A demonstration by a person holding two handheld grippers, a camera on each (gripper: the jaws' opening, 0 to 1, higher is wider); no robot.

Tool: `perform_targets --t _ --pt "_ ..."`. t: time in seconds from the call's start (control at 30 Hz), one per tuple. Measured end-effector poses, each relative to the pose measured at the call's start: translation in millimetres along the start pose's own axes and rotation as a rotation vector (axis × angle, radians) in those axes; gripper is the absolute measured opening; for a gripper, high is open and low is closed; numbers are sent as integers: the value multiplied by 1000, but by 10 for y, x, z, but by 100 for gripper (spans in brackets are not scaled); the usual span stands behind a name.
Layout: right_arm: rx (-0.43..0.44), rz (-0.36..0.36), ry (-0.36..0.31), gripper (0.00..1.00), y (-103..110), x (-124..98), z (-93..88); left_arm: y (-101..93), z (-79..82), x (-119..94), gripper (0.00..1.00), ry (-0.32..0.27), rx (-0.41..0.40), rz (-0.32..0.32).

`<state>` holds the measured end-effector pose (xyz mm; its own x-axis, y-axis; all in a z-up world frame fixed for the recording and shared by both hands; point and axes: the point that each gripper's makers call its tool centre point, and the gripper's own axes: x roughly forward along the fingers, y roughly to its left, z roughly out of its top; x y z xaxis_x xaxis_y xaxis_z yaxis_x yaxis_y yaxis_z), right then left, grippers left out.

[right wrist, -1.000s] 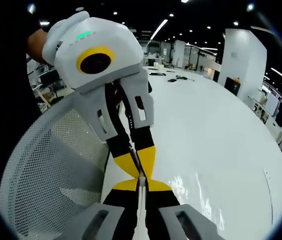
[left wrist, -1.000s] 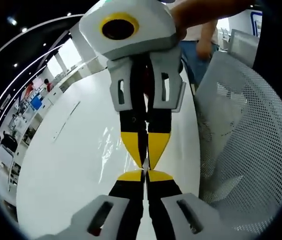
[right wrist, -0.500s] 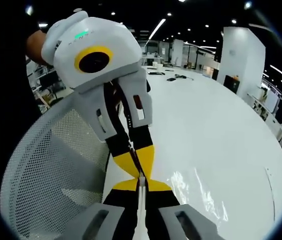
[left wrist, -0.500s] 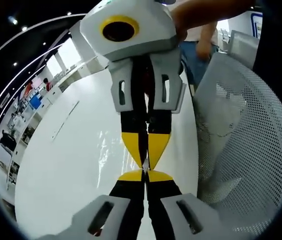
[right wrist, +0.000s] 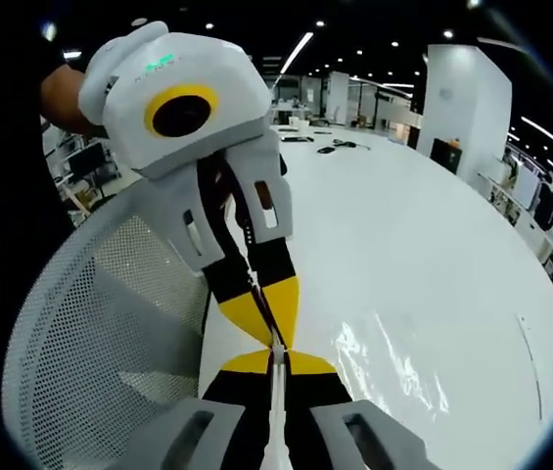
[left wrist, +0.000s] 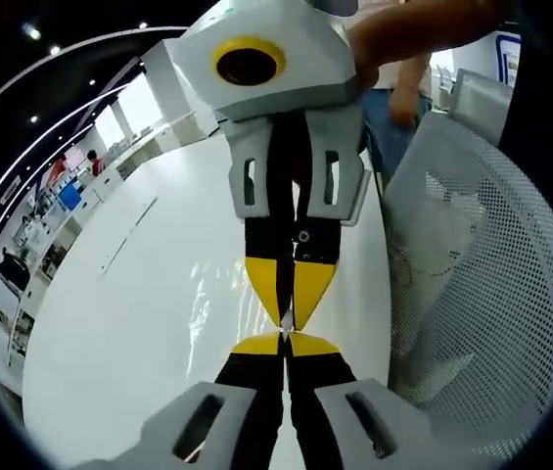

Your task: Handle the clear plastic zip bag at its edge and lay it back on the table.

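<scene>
Left gripper (left wrist: 284, 343) and right gripper (right wrist: 276, 357) meet tip to tip, each pinching the zip bag (right wrist: 393, 357) edge — held taut over the table (right wrist: 423, 235) edge for laying flat.

Zip bag (left wrist: 219, 304) edge hidden betw. closed fingers (left wrist: 256, 345); far desks too small.

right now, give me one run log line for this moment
left claw: shut on bag edge | right claw: shut on same edge, tip to tip | clear zip bag: over white table | mesh chair: beside
</scene>
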<state>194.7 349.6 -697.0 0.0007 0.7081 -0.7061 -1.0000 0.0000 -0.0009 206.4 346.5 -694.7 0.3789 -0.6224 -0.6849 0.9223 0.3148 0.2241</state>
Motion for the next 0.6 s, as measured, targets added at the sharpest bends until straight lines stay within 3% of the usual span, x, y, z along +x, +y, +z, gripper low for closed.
perform_targets --t 0.1,0.6 --pt "12 -3 -1 0 -3 -5 -12 4 7 -9 0 -20 -34 -4" --pt "-3 -21 38 0 -64 -10 -105 33 -3 -13 0 -24 -34 0"
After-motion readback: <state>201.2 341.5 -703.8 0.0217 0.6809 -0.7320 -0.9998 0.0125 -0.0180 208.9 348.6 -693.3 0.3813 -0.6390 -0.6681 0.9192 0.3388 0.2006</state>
